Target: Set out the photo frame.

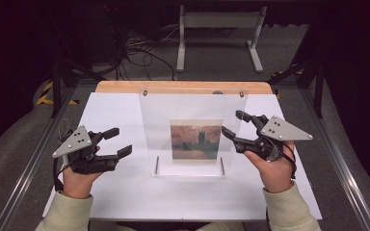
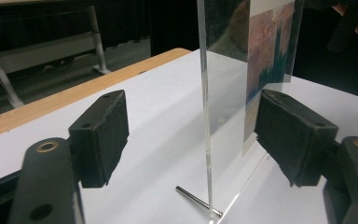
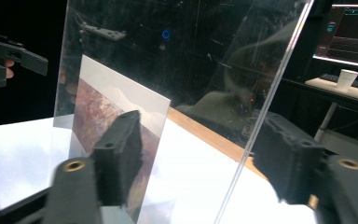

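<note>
Upright clear panel [image 1: 192, 132] between both open hand-held grippers, right one [image 1: 232, 126] seemingly straddling its edge

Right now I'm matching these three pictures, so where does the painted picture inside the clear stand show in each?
High view: picture at centre, low in the clear stand.
Left gripper view: upper right, behind the stand's edge.
Right gripper view: lower left, partly behind a jaw.
Shared landmark: the wooden table edge.

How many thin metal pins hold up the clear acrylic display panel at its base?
2. One thin metal pin sits at the bottom left corner of the clear acrylic panel, the other thin metal pin at its bottom right corner. None appear hidden.
</note>
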Motion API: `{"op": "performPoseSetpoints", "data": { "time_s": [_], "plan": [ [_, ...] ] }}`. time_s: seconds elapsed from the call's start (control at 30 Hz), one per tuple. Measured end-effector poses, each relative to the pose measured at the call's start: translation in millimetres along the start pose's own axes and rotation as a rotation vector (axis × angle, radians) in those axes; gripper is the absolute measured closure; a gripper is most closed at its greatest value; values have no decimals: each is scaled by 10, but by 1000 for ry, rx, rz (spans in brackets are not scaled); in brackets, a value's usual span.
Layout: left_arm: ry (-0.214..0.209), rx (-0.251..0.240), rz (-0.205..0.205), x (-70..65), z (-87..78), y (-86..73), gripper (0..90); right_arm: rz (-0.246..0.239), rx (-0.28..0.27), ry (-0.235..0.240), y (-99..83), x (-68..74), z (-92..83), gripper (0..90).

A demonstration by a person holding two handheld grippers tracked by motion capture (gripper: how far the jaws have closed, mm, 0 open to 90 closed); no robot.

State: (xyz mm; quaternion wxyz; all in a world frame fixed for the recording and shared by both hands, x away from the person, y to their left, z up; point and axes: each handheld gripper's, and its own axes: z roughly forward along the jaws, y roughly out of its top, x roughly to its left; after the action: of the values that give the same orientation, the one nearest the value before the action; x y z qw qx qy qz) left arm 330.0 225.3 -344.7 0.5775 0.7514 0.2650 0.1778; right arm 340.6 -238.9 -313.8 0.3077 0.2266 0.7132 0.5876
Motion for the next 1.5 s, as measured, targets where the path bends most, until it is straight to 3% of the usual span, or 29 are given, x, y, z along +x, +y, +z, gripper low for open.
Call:
{"op": "performPoseSetpoints", "data": {
  "time_s": [0.27, 0.63, 1.13, 1.5],
  "plan": [
    [14, -2, -6, 47, -95, -75, 182, -4, 28, -1, 57, -32, -202, 212],
    [41, -4, -9, 98, -244, -255, 148, 1, 82, -47, -38, -136, -602, 195],
    [74, 28, -29, 237, -309, -583, 110, 58, 182, -64, -401, -261, -776, 169],
    [62, 37, -40, 286, -236, -778, 91, 113, 235, -70, -801, -377, -826, 168]
  ]
}}
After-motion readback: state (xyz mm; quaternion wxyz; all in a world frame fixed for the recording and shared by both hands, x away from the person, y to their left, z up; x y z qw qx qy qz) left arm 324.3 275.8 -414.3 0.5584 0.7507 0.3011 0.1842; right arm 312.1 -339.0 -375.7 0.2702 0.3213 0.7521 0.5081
